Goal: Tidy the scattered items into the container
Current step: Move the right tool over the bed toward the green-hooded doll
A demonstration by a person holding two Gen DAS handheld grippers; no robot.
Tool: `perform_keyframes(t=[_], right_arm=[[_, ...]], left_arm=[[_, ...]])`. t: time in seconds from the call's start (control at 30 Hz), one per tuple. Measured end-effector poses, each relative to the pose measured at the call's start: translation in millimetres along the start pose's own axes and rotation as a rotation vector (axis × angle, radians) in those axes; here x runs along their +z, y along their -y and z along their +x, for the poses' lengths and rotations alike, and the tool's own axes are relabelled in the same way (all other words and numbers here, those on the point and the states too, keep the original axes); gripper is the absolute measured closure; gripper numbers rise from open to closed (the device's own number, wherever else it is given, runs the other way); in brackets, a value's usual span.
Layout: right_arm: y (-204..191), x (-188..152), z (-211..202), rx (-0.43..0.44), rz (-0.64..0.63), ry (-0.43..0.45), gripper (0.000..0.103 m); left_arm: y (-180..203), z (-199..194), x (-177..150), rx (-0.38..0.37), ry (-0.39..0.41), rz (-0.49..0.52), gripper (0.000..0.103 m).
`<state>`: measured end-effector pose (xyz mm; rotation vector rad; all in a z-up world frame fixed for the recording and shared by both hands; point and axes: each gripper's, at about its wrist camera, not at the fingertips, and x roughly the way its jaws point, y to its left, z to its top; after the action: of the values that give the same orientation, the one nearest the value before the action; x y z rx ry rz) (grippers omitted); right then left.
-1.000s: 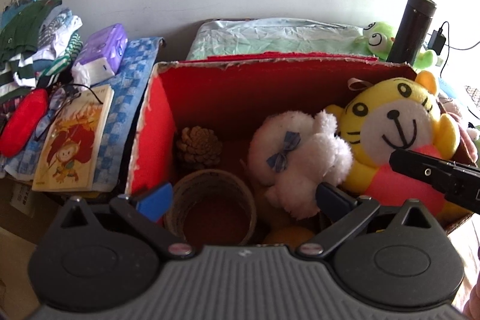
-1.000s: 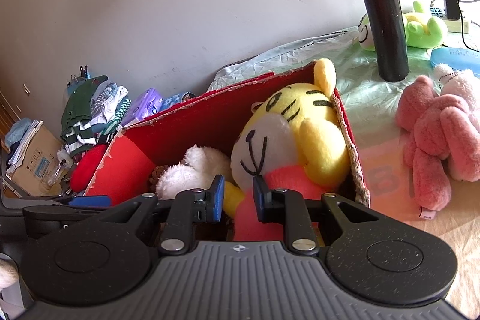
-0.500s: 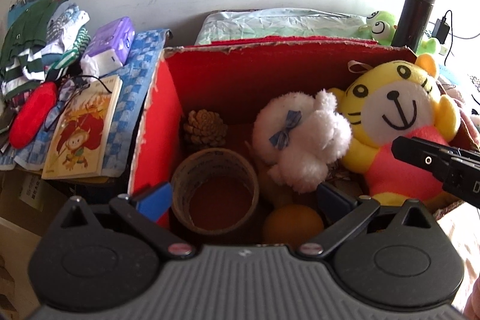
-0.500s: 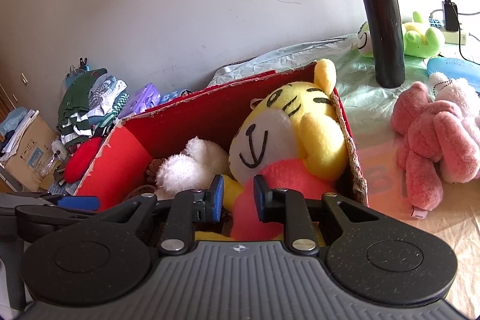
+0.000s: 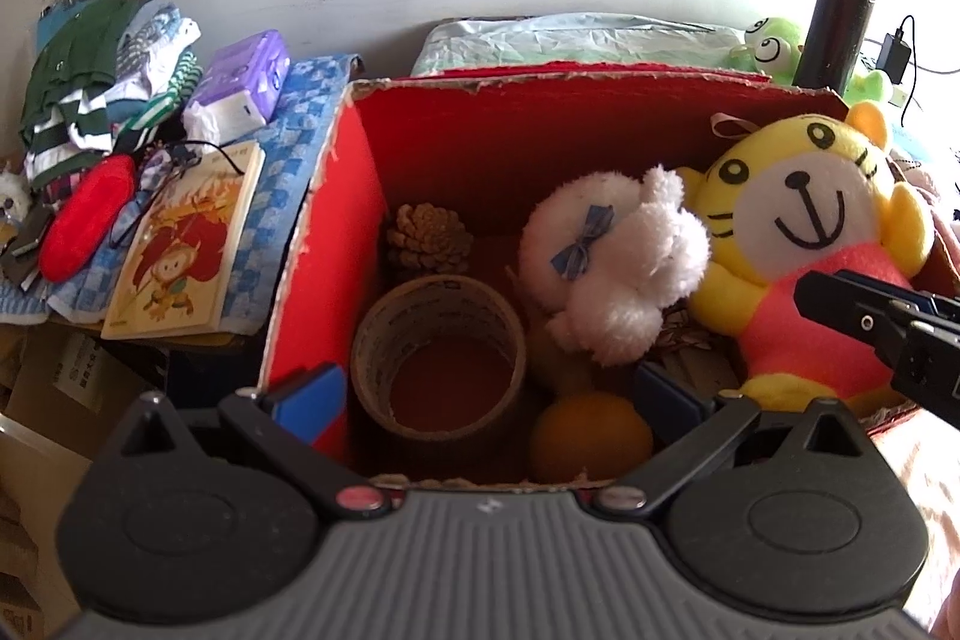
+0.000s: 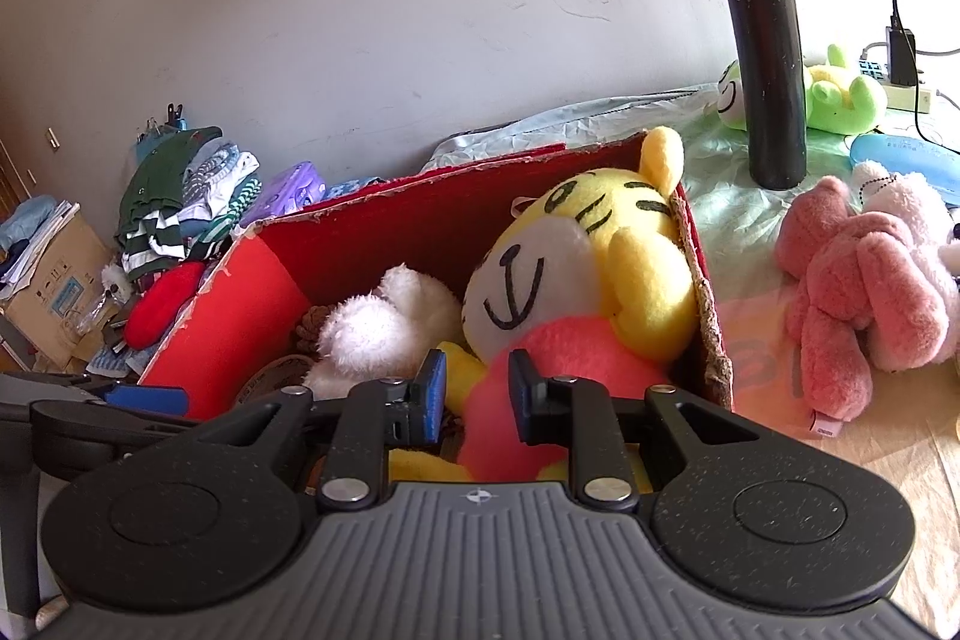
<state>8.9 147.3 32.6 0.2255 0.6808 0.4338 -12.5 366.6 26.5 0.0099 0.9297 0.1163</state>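
A red cardboard box (image 5: 480, 142) holds a yellow tiger plush (image 5: 804, 244), a white plush (image 5: 606, 256), a pine cone (image 5: 429, 235), a tape roll (image 5: 438, 358) and an orange ball (image 5: 591, 439). My left gripper (image 5: 489, 394) is open and empty above the box's near edge. My right gripper (image 6: 477, 397) is narrowly open over the tiger plush's (image 6: 576, 280) pink body, gripping nothing. The box (image 6: 384, 244) also shows in the right wrist view. A pink plush (image 6: 858, 292) lies on the bed right of the box.
A black flask (image 6: 771, 70), a green frog plush (image 6: 834, 91) and a power strip (image 6: 900, 82) stand behind the box. Left of the box lie a picture book (image 5: 186, 244), tissue pack (image 5: 246, 79), red pouch (image 5: 87, 214) and folded clothes (image 5: 96, 52).
Both grippers have drawn back and up from the box, so more of its inside shows, including the orange ball. The left stays open. The right's gap has widened slightly.
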Motion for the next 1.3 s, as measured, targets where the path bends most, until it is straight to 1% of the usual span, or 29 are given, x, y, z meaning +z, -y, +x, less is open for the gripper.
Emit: perform_keyframes(t=[0.47, 0.57, 0.63, 0.67, 0.73, 0.83, 0.93, 1.0, 1.13, 1.2, 1.3], right_arm=[[-4.8, -5.9, -2.7, -0.014, -0.039, 0.019, 0.079], [-7.9, -4.7, 0.6, -0.011, -0.056, 0.006, 0.069], [-11.2, -3.9, 1.5, -0.004, -0.063, -0.001, 0.057], [-12.8, -4.1, 0.7, -0.002, -0.062, 0.0, 0.055], [-16.3, -5.7, -5.4, -0.002, -0.062, 0.017, 0.055], [-19.3, -8.4, -25.3, 0.057, -0.092, 0.073, 0.056], [-11.8, -11.7, -45.5, 0.081, -0.106, 0.128, 0.056], [2.4, -11.5, -56.0, 0.105, -0.063, 0.149, 0.056], [42.9, -10.9, -77.2, 0.118, 0.045, 0.177, 0.056], [62.6, -12.0, -89.1, 0.104, 0.074, 0.19, 0.056], [94.4, -12.7, -102.4, 0.075, 0.118, 0.182, 0.056]], left_arm=[[-1.5, 1.9, -3.0, 0.024, 0.033, 0.001, 0.001], [-2.0, 2.6, -4.5, 0.018, 0.053, 0.003, 0.001], [-2.4, 2.9, -6.0, 0.006, 0.068, 0.006, 0.001], [-3.3, 3.7, -6.7, -0.007, 0.075, 0.006, 0.001], [-5.1, 3.0, -10.3, -0.029, 0.103, 0.003, 0.001], [-6.2, -0.2, -15.7, -0.043, 0.151, -0.002, 0.001], [-7.9, -7.4, -19.7, -0.053, 0.187, -0.014, 0.001], [-7.8, -17.5, -21.8, -0.053, 0.218, -0.022, 0.001], [6.3, -50.5, -25.3, -0.04, 0.33, 0.004, 0.001], [20.7, -66.6, -25.2, -0.083, 0.37, 0.013, 0.001], [53.4, -85.6, -22.7, -0.227, 0.397, 0.029, 0.001]])
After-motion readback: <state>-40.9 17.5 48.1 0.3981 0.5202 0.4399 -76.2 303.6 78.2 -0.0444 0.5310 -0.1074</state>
